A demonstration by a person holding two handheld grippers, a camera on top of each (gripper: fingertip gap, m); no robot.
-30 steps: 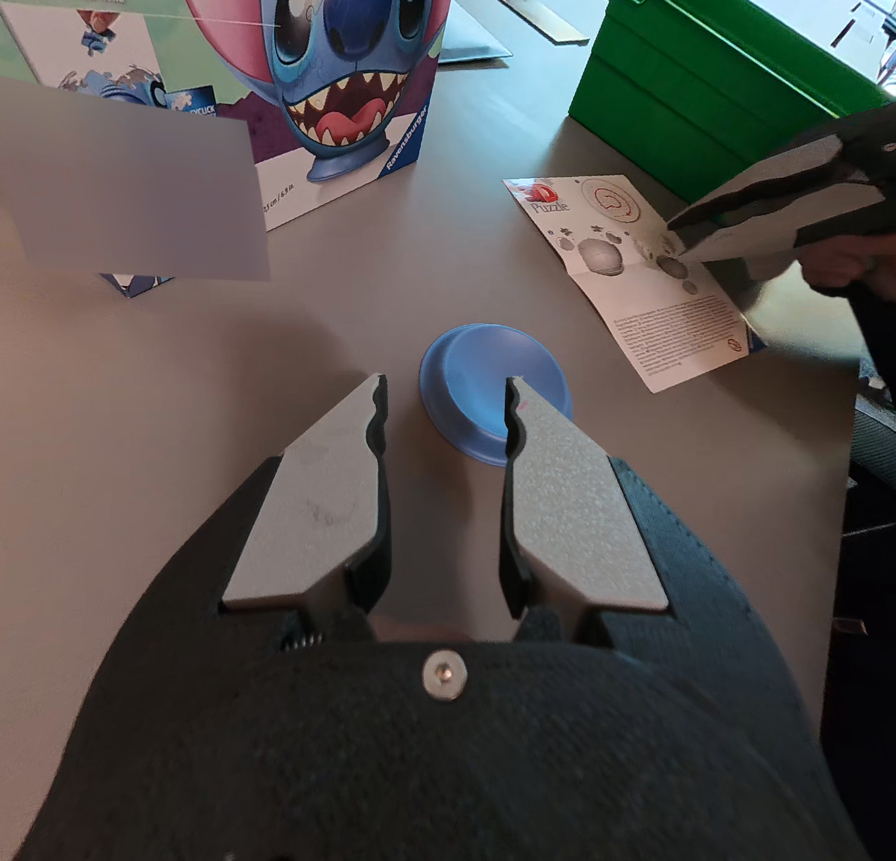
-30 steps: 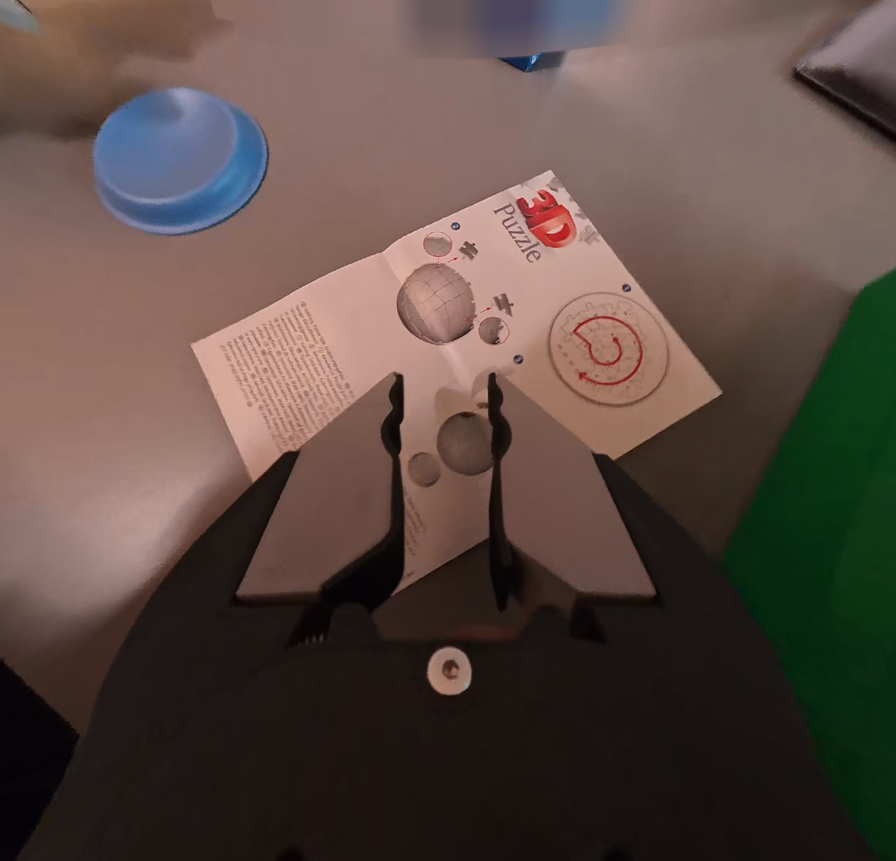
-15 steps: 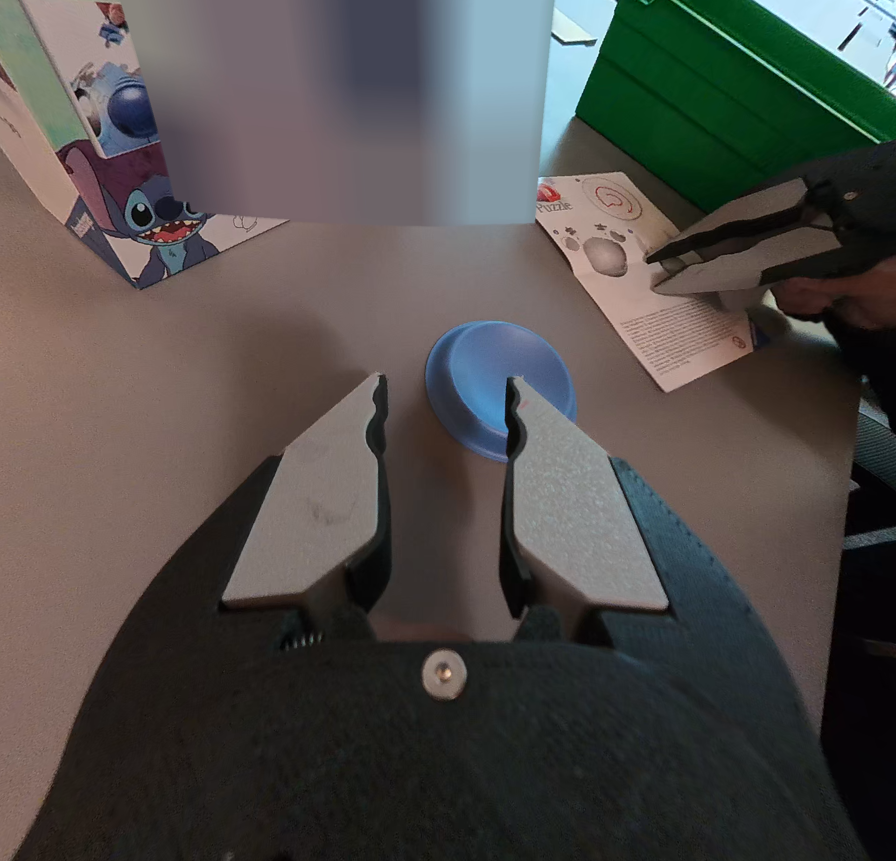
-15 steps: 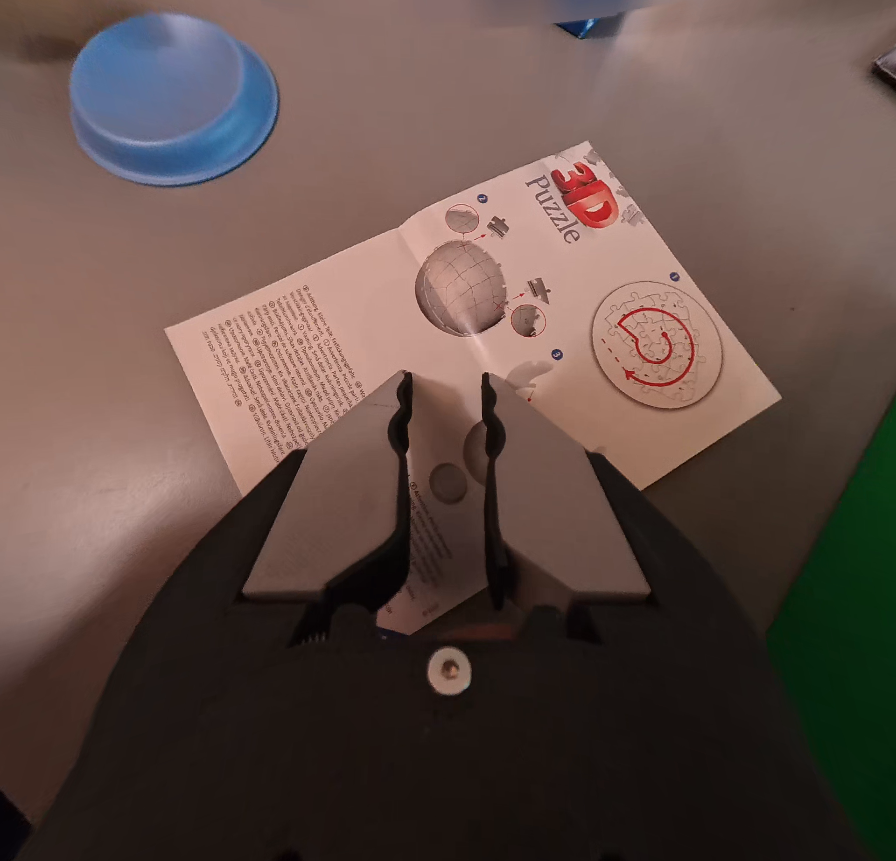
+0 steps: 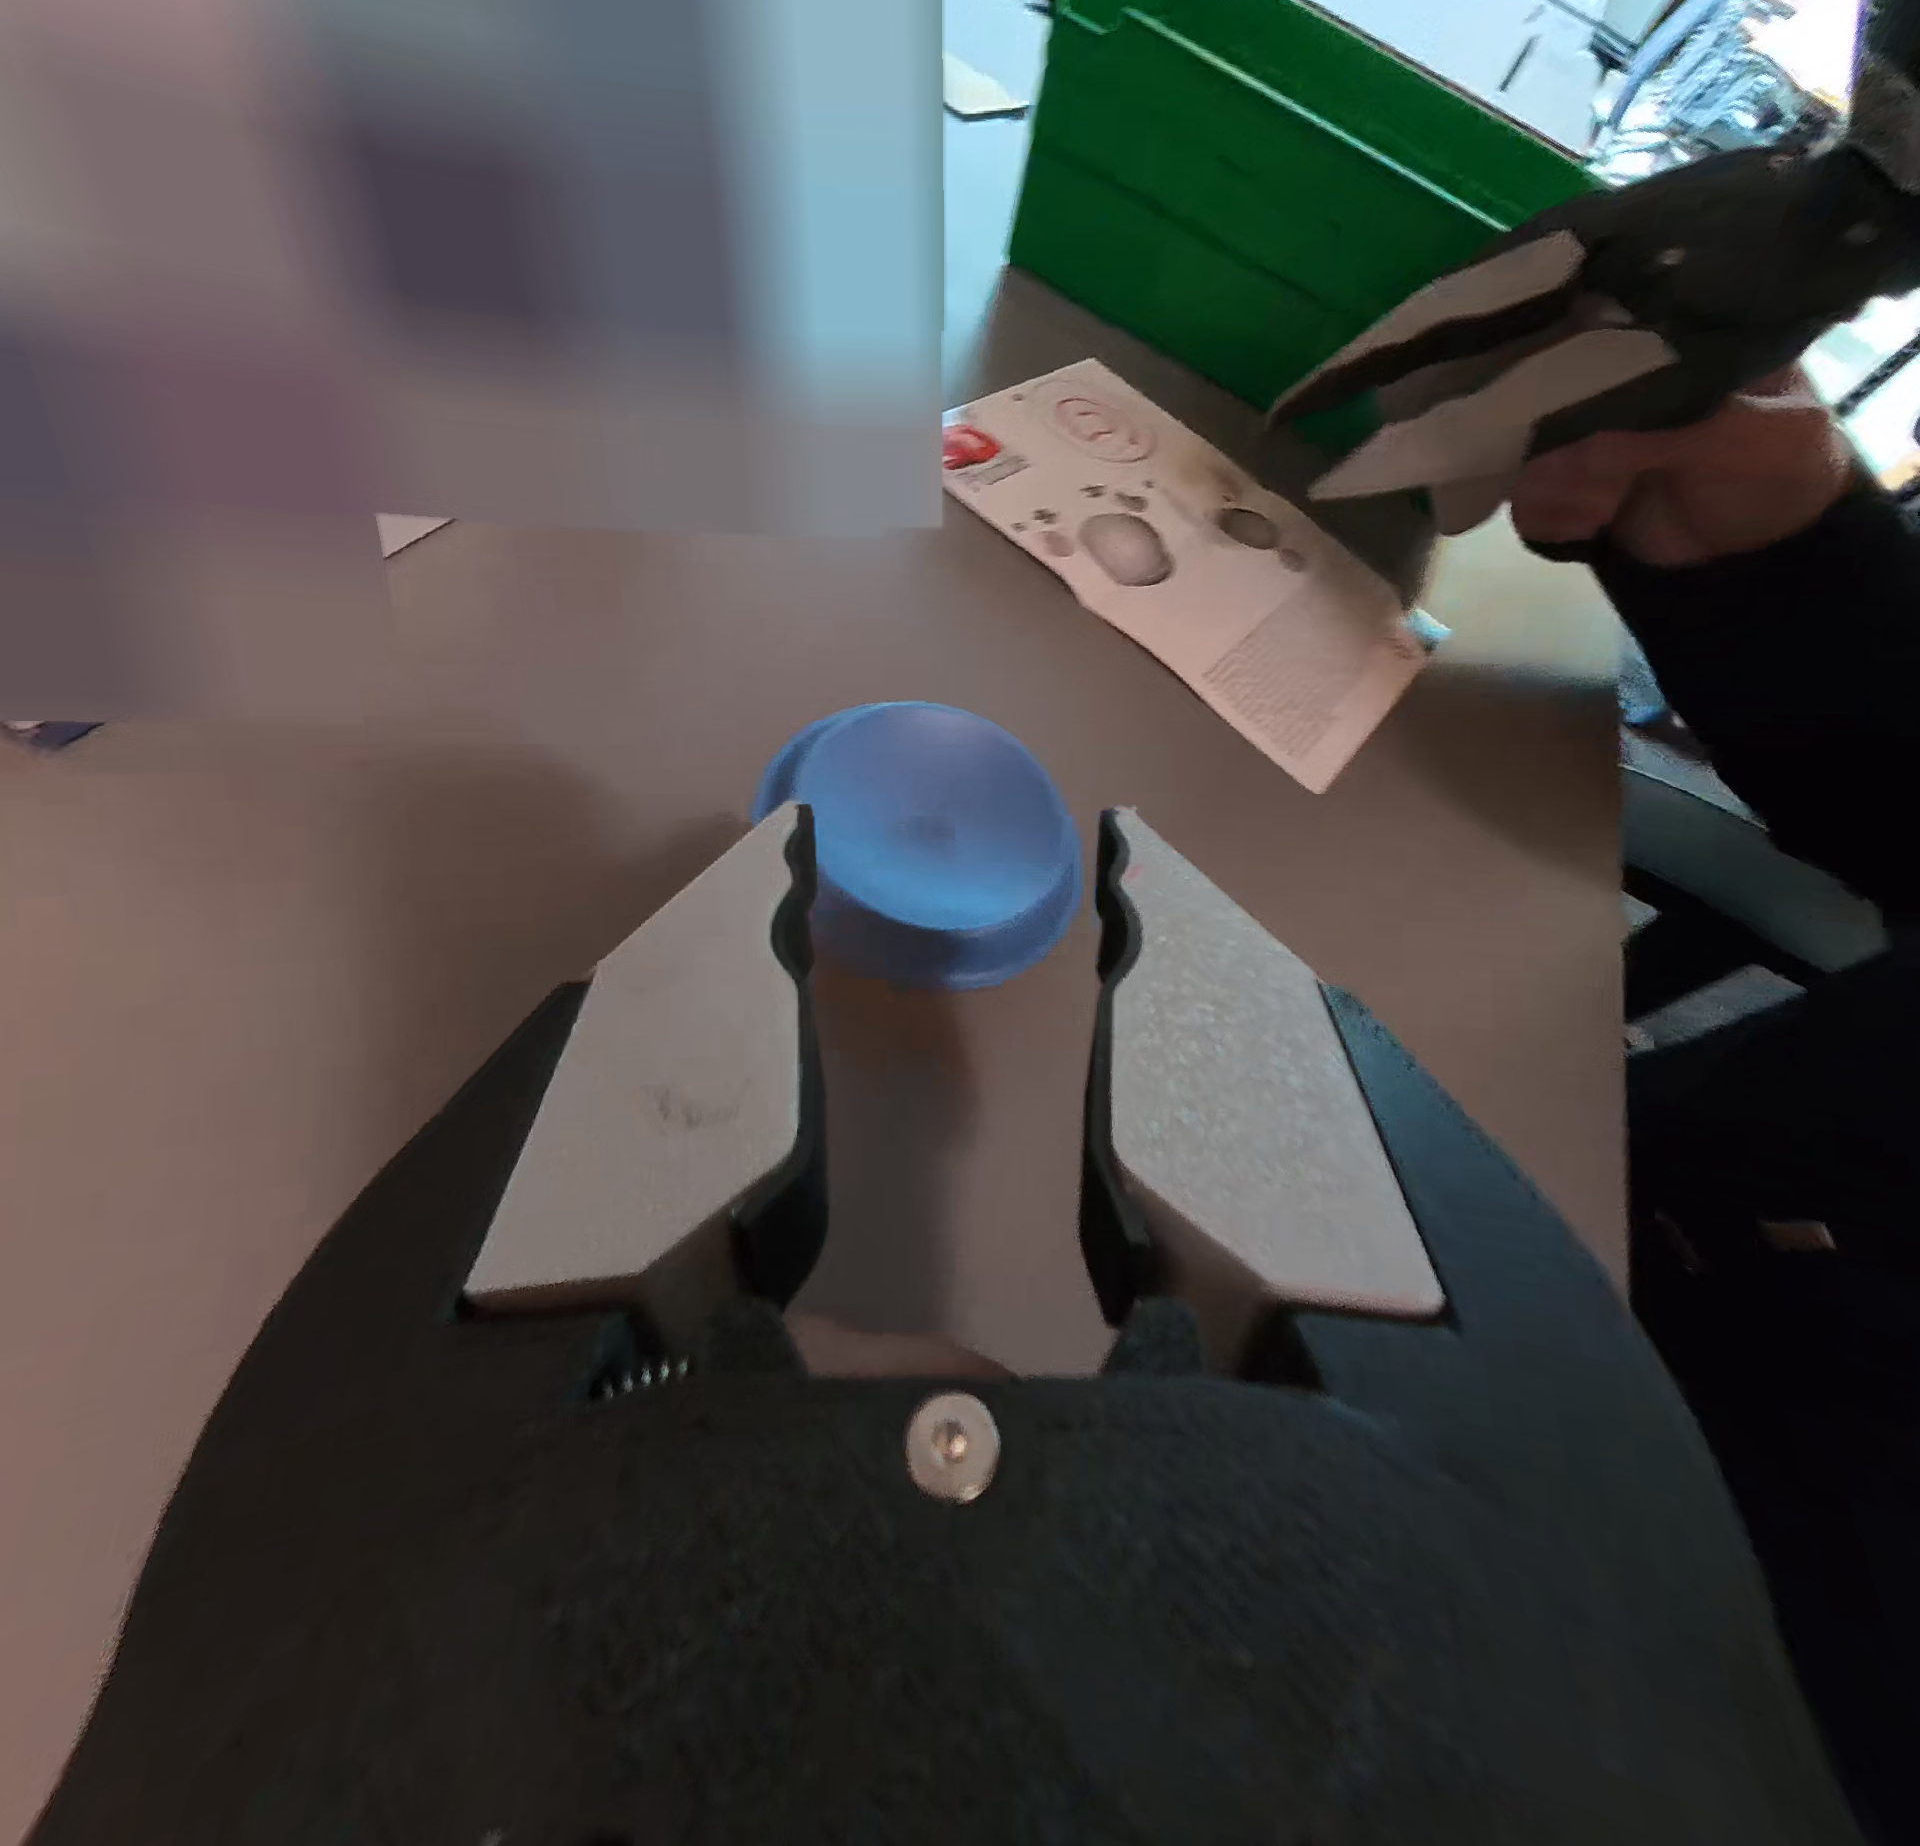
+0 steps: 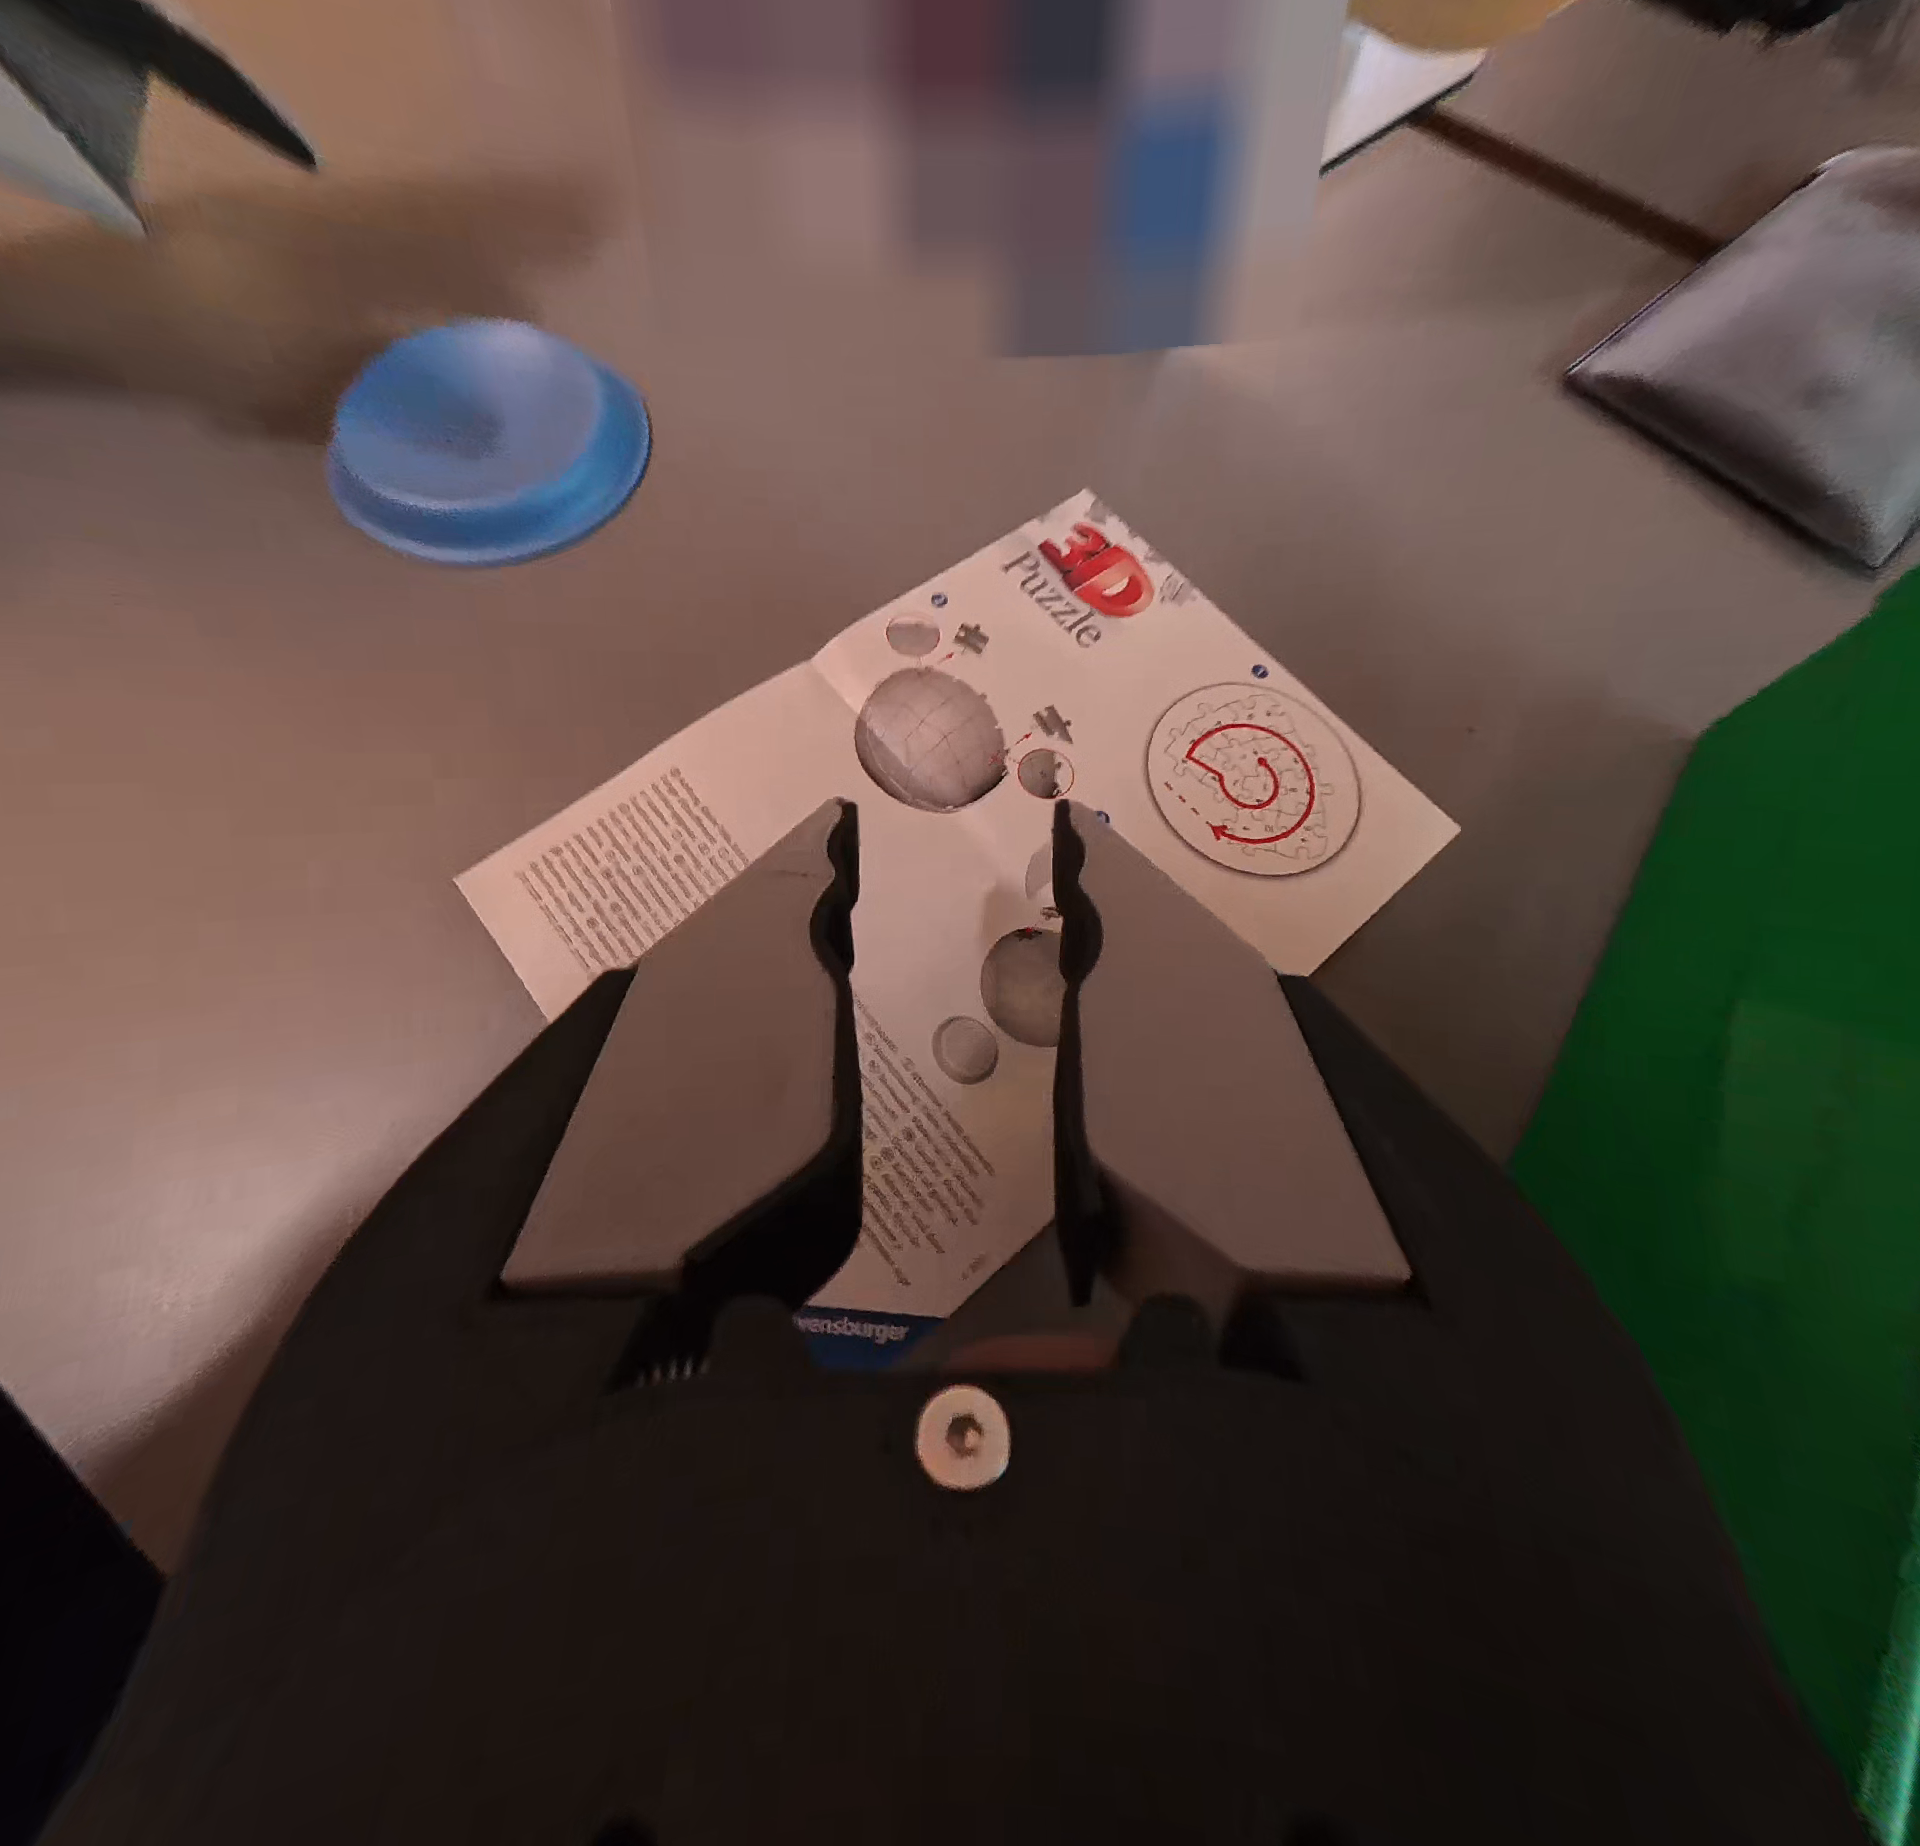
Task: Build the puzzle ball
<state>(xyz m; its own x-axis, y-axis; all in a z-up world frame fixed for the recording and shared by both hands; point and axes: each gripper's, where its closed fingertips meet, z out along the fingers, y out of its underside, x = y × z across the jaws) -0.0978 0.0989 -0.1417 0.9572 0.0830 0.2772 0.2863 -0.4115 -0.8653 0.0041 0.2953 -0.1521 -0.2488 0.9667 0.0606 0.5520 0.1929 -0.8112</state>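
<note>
A round blue plastic stand (image 5: 925, 851) sits on the brown table; it also shows in the right wrist view (image 6: 483, 440). My left gripper (image 5: 951, 825) is open and empty, its fingertips on either side of the stand's near edge, a little above it. My right gripper (image 6: 951, 820) is open and empty, hovering over a white instruction leaflet (image 6: 1122, 747). The leaflet (image 5: 1184, 560) and my right gripper (image 5: 1340, 446) also show at the right of the left wrist view. No puzzle pieces are in view.
A green plastic crate (image 5: 1247, 186) stands at the back right, its side also in the right wrist view (image 6: 1766, 1017). A dark pouch (image 6: 1787, 362) lies at the far right. The table edge (image 5: 1621, 861) runs down the right. My hands' fingertips stand some 25 centimetres from each other. From my right tips it is roughly 35 centimetres to the dark pouch (image 6: 1787, 362); from my left, 45 centimetres.
My left gripper has moved forward, so the blue stand now lies between its fingertips. My right gripper has lifted and opened a little wider over the leaflet.
</note>
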